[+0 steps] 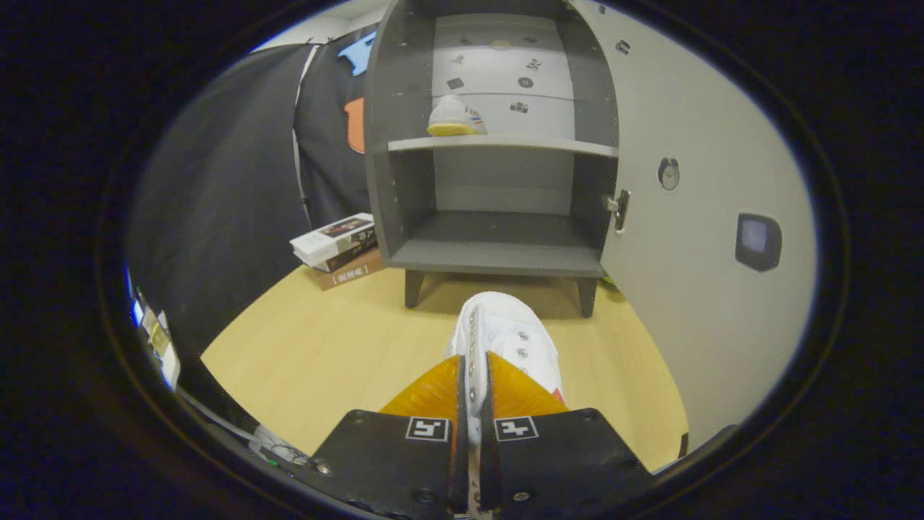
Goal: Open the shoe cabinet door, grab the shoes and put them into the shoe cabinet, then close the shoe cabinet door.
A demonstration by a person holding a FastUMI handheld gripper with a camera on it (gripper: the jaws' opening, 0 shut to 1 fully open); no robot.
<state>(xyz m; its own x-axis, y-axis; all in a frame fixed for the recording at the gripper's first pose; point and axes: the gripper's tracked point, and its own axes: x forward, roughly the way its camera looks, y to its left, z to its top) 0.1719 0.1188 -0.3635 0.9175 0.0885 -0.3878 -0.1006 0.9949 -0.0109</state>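
The tongs (474, 361) are pressed nearly together, pinching the eyelet edge of a white shoe (516, 339) between both fingers; the shoe's toe extends ahead of the fingertips toward the cabinet (498, 144). From this view it cannot be told whether the shoe is lifted or resting on the surface (325, 347). The cabinet, grey with short legs, stands on the light wooden surface just beyond the shoe. Its door (693, 289) is swung fully open to the right, with a hinge (619, 208) visible at the junction with the cabinet side. The door's inner face carries a small round fitting (668, 173) and a dark square fitting (758, 242). Inside, the cabinet has an upper shelf (505, 144) and a lower shelf (498, 249). A second shoe (453, 119), white with a yellowish sole, sits on the upper shelf, left of centre. The lower shelf holds nothing visible. Small dark markers dot the cabinet's pale back panel (505, 65). A stack of books (339, 249) lies on the surface, touching or just beside the cabinet's left side.
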